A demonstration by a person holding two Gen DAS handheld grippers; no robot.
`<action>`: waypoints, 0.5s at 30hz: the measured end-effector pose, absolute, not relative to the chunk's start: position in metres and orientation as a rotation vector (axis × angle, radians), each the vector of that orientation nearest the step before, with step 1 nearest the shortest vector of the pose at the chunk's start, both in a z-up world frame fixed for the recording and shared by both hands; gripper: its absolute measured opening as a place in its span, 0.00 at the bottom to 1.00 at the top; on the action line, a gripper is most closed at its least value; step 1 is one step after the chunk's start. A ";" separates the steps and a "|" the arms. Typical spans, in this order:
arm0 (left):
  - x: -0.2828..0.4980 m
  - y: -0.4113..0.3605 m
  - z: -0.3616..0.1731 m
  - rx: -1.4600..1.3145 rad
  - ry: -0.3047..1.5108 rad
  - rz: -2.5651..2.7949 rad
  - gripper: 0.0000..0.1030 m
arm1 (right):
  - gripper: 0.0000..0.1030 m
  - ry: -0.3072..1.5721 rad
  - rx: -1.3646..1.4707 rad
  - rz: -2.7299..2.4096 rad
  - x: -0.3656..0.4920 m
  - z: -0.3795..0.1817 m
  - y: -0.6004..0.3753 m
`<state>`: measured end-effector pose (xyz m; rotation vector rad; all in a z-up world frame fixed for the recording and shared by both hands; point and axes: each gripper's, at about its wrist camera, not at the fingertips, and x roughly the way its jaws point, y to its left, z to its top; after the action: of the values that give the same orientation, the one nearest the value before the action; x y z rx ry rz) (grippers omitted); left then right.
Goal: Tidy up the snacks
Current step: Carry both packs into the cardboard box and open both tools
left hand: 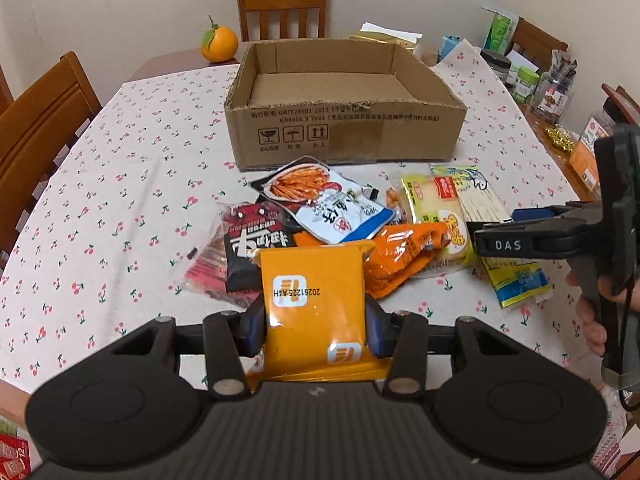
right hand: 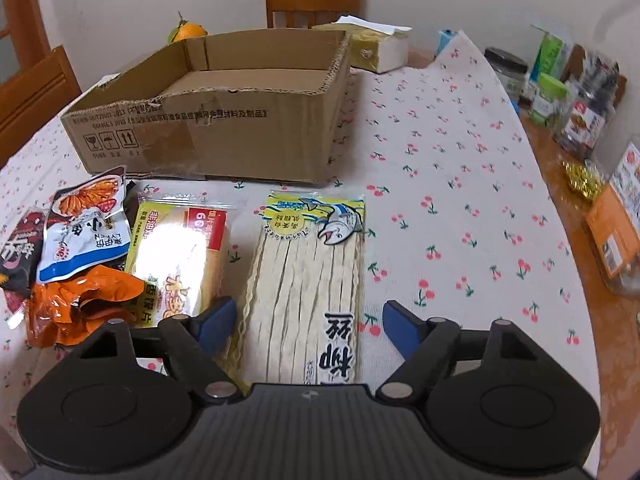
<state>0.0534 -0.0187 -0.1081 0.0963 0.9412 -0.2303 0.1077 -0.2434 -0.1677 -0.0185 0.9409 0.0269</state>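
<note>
My left gripper (left hand: 314,326) is shut on a yellow-orange snack packet (left hand: 312,292), held just above the near table edge. Behind it lies a pile of snack bags: a black one (left hand: 252,246), a white-blue one (left hand: 332,208), an orange one (left hand: 404,256). An open cardboard box (left hand: 344,136) stands beyond, nothing visible inside. My right gripper (right hand: 308,320) is open, its fingers either side of a long fish-strip packet (right hand: 308,264) lying flat. A yellow cracker packet (right hand: 180,256) lies to its left. The right gripper also shows in the left wrist view (left hand: 492,240).
The table has a cherry-print cloth (right hand: 440,200). An orange (left hand: 219,43) sits behind the box at left. Jars and cartons (right hand: 560,92) crowd the right edge. Wooden chairs (left hand: 282,8) stand at the far and left sides. A white block (right hand: 380,50) lies behind the box.
</note>
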 end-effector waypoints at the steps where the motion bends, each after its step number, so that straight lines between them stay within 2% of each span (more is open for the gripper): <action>1: 0.055 -0.018 -0.107 0.096 0.941 -0.233 0.45 | 0.72 0.938 -0.027 0.029 0.109 -0.167 -0.243; 8: 0.064 -0.017 -0.103 0.110 0.945 -0.253 0.45 | 0.71 0.925 -0.055 0.047 0.116 -0.168 -0.240; 9: 0.066 -0.016 -0.102 0.113 0.949 -0.258 0.45 | 0.70 0.930 -0.057 0.050 0.116 -0.167 -0.240; 11: 0.068 -0.015 -0.101 0.121 0.956 -0.270 0.45 | 0.62 0.936 -0.056 0.046 0.118 -0.165 -0.240; 15: 0.075 -0.011 -0.095 0.130 0.979 -0.306 0.45 | 0.59 0.958 -0.039 0.006 0.119 -0.160 -0.242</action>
<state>0.0754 -0.0107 -0.0949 0.1303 0.9786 -0.3058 0.1192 -0.2415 -0.1599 -0.0394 0.9582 0.0065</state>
